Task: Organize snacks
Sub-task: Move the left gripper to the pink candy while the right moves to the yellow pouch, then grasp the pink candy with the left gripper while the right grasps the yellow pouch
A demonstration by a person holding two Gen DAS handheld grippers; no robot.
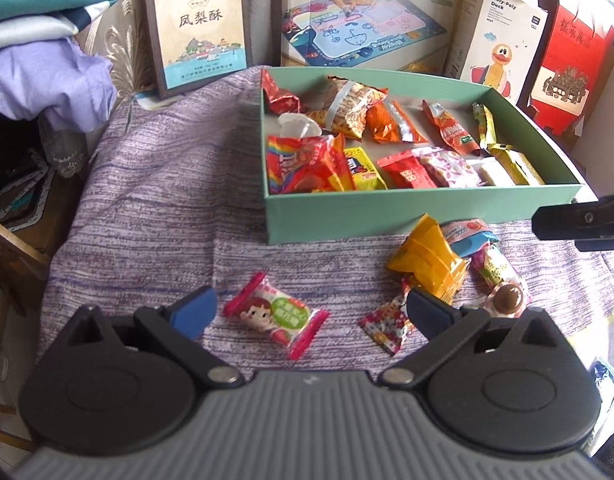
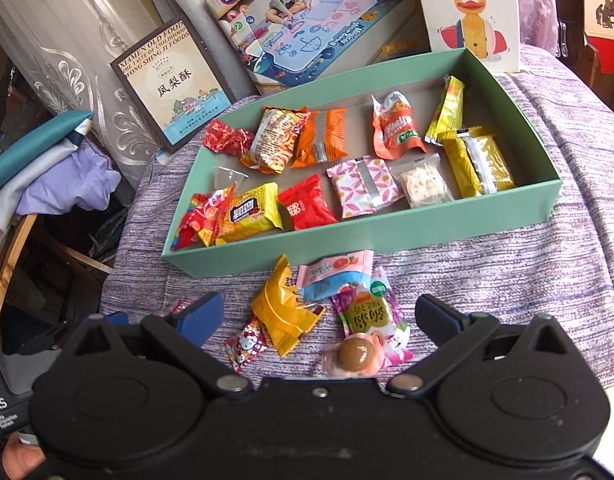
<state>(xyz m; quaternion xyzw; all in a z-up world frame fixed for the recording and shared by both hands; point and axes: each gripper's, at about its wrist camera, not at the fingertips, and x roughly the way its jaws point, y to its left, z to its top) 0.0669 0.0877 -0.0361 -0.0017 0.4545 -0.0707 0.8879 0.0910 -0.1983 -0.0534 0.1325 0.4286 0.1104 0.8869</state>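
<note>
A mint-green box (image 1: 387, 216) (image 2: 347, 240) holds several wrapped snacks. Loose snacks lie on the purple cloth in front of it. My left gripper (image 1: 311, 312) is open and empty, with a pink candy with a girl's face (image 1: 275, 316) between its fingers and a small Hello Kitty candy (image 1: 387, 326) by its right finger. A yellow pack (image 1: 427, 260) (image 2: 283, 308), a pink-blue pack (image 2: 335, 276), a purple pack (image 2: 367, 312) and a brown ball sweet (image 2: 357, 354) lie between the open, empty fingers of my right gripper (image 2: 323, 314).
Picture boxes lean behind the green box: a brown pastry box (image 1: 199, 24), a play-mat box (image 1: 363, 24), a duck toy box (image 1: 503, 40), a red box (image 1: 575, 68). Folded cloths (image 1: 39, 60) are stacked at left. The cloth-covered surface drops off at left.
</note>
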